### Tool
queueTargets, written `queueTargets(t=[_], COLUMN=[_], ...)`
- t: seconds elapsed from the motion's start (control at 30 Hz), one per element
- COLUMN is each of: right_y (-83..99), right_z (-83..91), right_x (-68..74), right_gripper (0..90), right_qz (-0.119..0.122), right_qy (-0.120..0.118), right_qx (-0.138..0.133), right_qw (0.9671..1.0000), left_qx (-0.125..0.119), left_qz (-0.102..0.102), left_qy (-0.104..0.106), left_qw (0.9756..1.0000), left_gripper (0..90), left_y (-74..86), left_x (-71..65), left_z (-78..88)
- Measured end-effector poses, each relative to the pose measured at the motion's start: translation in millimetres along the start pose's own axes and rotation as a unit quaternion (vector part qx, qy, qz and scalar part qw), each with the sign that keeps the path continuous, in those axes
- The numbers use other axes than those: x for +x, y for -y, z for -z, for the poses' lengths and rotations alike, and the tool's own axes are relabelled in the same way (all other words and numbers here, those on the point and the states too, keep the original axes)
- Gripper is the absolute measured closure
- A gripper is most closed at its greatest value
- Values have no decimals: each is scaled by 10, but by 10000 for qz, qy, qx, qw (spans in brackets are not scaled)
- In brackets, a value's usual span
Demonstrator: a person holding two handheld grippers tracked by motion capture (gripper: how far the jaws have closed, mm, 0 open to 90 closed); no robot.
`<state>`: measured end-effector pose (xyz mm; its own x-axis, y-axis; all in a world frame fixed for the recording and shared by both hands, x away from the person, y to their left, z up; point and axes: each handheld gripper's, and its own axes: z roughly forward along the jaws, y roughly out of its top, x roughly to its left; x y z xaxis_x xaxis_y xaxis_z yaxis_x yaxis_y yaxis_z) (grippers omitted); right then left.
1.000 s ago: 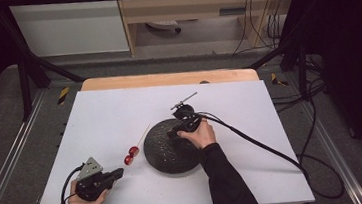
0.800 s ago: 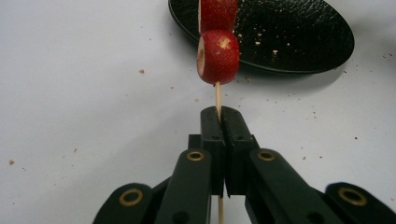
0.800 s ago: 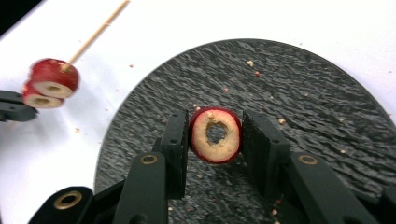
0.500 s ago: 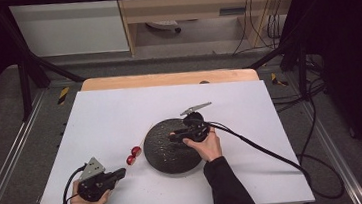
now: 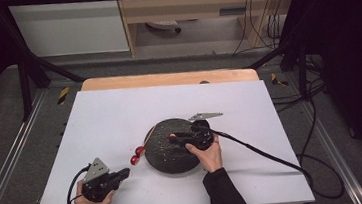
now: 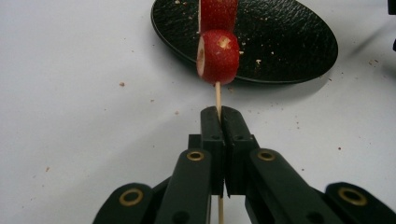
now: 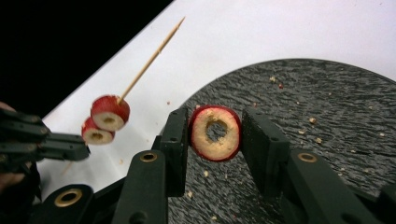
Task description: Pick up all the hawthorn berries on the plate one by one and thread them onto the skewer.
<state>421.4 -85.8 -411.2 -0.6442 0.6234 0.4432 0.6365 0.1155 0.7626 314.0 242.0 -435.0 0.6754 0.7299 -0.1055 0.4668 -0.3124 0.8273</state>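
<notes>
**Skewer assembly: third slice in hand, two on the stick**

Left hand-held gripper (image 5: 121, 174): located at about 7 o'clock on the white worktop (image 5: 110, 119), held in the person's left hand (image 5: 92, 203). In the left gripper view its jaws are clenched on a thin wooden skewer (image 6: 217, 95), which passes between the pads and runs on toward the plate. Two red fruit slices (image 6: 217, 56) are threaded on the skewer, one behind the other, clear of the worktop. In the high view these slices (image 5: 137, 155) sit just off the plate's 9 o'clock edge.

Right hand-held gripper (image 5: 172, 138): located over the round black plate (image 5: 172, 160), which lies near the centre of the worktop. The person's right hand (image 5: 205, 152) carries it from the plate's 3 o'clock side, jaws pointing toward 9 o'clock. In the right gripper view the jaws are grasping a single ring-shaped slice (image 7: 215, 133), red skin outside, pale flesh, a hole through the middle. The left pad touches the slice's edge; contact at the right pad cannot be made out clearly. The slice is held on edge above the plate surface, its hole facing the camera.

Relative position: in the right gripper view the skewer's pointed tip (image 7: 180, 21) lies at 11 o'clock of the held slice, apart from it; the two threaded slices (image 7: 105, 120) lie at 9 o'clock.

Plate condition: pale crumbs (image 7: 313, 120) scattered across the textured surface.
</notes>
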Motion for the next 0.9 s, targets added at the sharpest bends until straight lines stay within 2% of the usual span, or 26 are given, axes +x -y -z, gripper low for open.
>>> queueTargets(t=[0.13,0.43,0.77,0.9], right_y=[42,86,58,35], right_z=[30,43,70,84], right_x=[-8,14,56,56], right_gripper=[631,632,632,632], right_qz=[-177,-346,-550,-613], right_qy=[-70,-101,-123,-122], right_qx=[-287,-766,-1364,-1502], right_qw=[9994,9964,9890,9867], left_qx=[-27,-82,-195,-218], left_qz=[11,6,46,77], left_qy=[-9,2,-7,-8], left_qw=[10000,10000,9998,9997], left_gripper=[882,882,882,882], left_y=[-7,-24,-38,-43], left_x=[-21,-75,-136,-147], left_z=[-11,-37,-63,-72])
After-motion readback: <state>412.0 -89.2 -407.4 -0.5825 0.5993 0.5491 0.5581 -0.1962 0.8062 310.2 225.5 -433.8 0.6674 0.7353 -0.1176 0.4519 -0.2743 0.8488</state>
